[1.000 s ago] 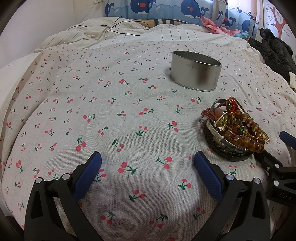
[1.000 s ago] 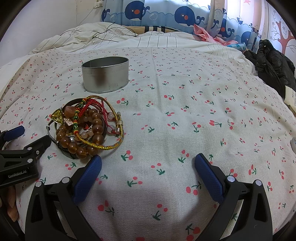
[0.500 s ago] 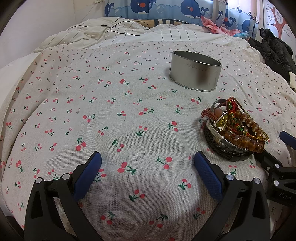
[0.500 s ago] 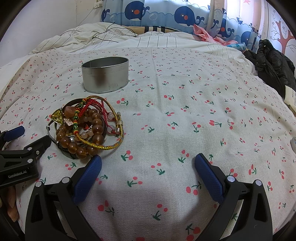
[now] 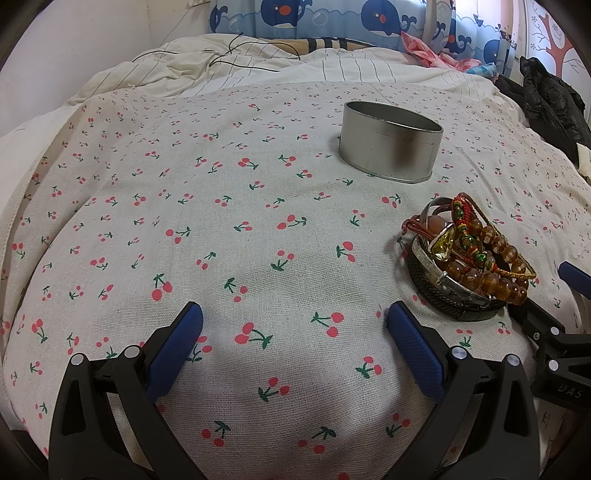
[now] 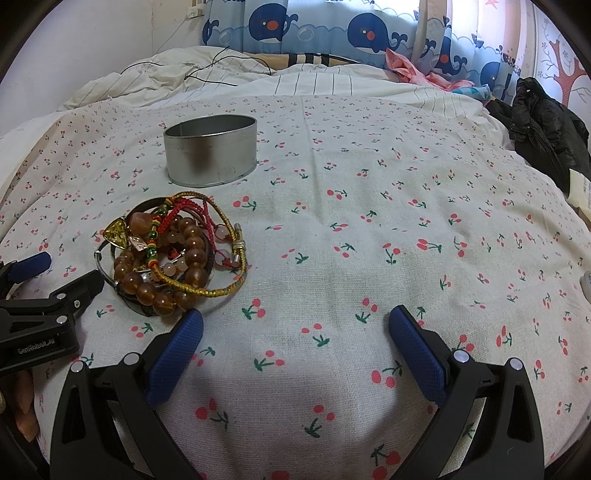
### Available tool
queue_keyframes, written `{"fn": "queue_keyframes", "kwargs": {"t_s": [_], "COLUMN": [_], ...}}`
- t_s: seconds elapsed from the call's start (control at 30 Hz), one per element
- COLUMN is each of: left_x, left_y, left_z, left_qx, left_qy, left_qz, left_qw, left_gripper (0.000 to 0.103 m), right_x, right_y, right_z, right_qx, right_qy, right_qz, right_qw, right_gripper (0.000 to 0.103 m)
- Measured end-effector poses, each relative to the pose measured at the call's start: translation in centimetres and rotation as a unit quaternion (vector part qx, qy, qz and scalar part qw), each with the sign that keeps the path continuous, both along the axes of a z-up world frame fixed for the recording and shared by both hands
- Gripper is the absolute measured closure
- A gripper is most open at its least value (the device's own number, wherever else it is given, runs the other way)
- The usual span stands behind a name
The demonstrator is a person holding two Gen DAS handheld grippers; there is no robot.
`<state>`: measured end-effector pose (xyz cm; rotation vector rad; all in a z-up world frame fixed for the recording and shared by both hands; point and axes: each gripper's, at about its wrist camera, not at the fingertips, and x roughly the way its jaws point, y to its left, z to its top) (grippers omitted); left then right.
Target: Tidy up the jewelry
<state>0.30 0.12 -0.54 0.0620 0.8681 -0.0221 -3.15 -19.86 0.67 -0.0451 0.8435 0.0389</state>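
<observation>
A pile of bracelets [image 5: 469, 258] [image 6: 173, 254] lies on the cherry-print cloth: amber beads, red and yellow cords, a black braided band, a silver bangle. Behind it stands an oval metal tin [image 5: 389, 142] [image 6: 210, 149], its inside hidden from here. My left gripper [image 5: 295, 347] is open and holds nothing, with the pile to its right. My right gripper [image 6: 295, 347] is open too, its left fingertip [image 6: 184, 332] just in front of the pile. Each gripper shows at the edge of the other's view: the right gripper [image 5: 554, 332] and the left gripper [image 6: 40, 295].
The cherry-print cloth [image 6: 369, 229] covers a bed. Rumpled striped bedding with a black cable [image 5: 240, 55] lies at the back. A black jacket [image 6: 543, 125] sits at the right, whale-print curtains [image 6: 332, 29] behind. A hand [image 6: 26, 402] shows at the lower left.
</observation>
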Motion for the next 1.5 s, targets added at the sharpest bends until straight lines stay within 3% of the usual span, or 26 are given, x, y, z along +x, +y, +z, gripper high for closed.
{"fn": "queue_keyframes", "kwargs": {"t_s": [0.1, 0.3, 0.4, 0.43, 0.53, 0.7, 0.77, 0.83, 0.93, 1.2, 1.4, 1.5], "left_x": [0.0, 0.1, 0.2, 0.3, 0.3, 0.3, 0.3, 0.3, 0.3, 0.4, 0.3, 0.0], "left_y": [0.2, 0.6, 0.6, 0.6, 0.7, 0.8, 0.8, 0.8, 0.8, 0.8, 1.1, 1.2], "left_z": [0.1, 0.2, 0.1, 0.1, 0.1, 0.1, 0.1, 0.0, 0.0, 0.0, 0.5, 1.8], "left_qx": [-0.013, -0.016, -0.018, -0.019, -0.019, -0.021, -0.021, -0.021, -0.021, -0.023, -0.037, -0.056], "left_qy": [0.001, 0.003, 0.004, 0.005, 0.005, 0.005, 0.005, 0.005, 0.006, 0.006, 0.004, -0.017], "left_qz": [-0.001, -0.001, -0.001, -0.001, -0.001, -0.002, -0.002, -0.002, -0.003, -0.004, -0.009, -0.024], "left_qw": [0.9999, 0.9999, 0.9998, 0.9998, 0.9998, 0.9998, 0.9998, 0.9998, 0.9997, 0.9997, 0.9993, 0.998], "left_gripper": [0.007, 0.007, 0.007, 0.007, 0.007, 0.007, 0.007, 0.007, 0.007, 0.007, 0.007, 0.007], "right_x": [0.0, 1.9, 4.0, 4.5, 6.9, 9.3, 10.2, 10.7, 10.2, 9.7, 10.2, 10.8], "right_y": [-0.3, -1.4, -1.5, -1.4, -0.3, 0.6, 0.9, 0.9, 0.6, -3.3, -5.2, -6.2], "right_z": [1.0, 4.4, 4.4, 4.2, 3.6, 2.8, 2.6, 2.2, 1.7, 4.5, 5.0, 5.0], "right_qx": [0.02, 0.046, 0.053, 0.055, 0.033, 0.047, 0.055, 0.072, 0.086, 0.181, 0.194, 0.205], "right_qy": [0.01, -0.012, 0.012, 0.019, 0.046, 0.068, 0.078, 0.096, 0.105, 0.06, 0.051, 0.048], "right_qz": [0.021, 0.075, 0.106, 0.122, 0.164, 0.22, 0.24, 0.255, 0.27, 0.236, 0.2, 0.175], "right_qw": [1.0, 0.996, 0.993, 0.991, 0.985, 0.972, 0.966, 0.96, 0.953, 0.953, 0.959, 0.962], "right_gripper": [0.007, 0.007, 0.009, 0.022, 0.042, 0.045, 0.052, 0.082, 0.094, 0.099, 0.099, 0.099]}}
